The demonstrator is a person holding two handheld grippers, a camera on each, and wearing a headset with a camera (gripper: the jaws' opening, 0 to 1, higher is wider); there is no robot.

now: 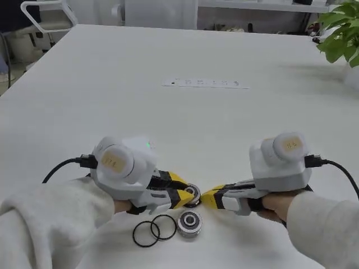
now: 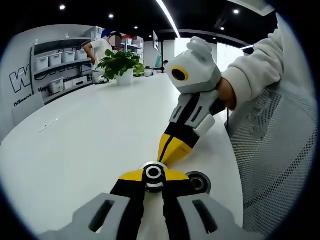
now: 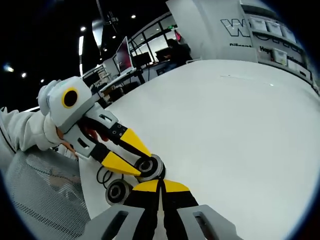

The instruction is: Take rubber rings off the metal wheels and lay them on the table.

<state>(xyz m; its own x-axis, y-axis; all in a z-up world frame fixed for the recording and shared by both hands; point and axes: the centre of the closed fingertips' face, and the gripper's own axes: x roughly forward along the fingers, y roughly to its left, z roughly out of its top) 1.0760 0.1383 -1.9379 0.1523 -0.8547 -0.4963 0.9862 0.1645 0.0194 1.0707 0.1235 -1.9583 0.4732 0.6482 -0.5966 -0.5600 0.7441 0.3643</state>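
My left gripper [image 1: 189,196] is shut on a metal wheel [image 1: 194,191] just above the white table [image 1: 168,123]; in the left gripper view its yellow jaws [image 2: 153,177] clamp the wheel [image 2: 153,171] from both sides. The right gripper [image 1: 206,198] is shut, its tips meeting the held wheel's rim [image 3: 151,166], with its own jaws [image 3: 160,185] pressed together. A second wheel [image 1: 189,222] lies flat on the table in front of both grippers. Two black rubber rings [image 1: 146,233] [image 1: 164,227] lie overlapping to its left.
A white printed strip [image 1: 205,83] lies mid-table. A potted plant [image 1: 339,33] stands at the far right corner, and a white chair [image 1: 47,14] at the far left. A mesh chair back [image 2: 280,150] is beside the table's near edge.
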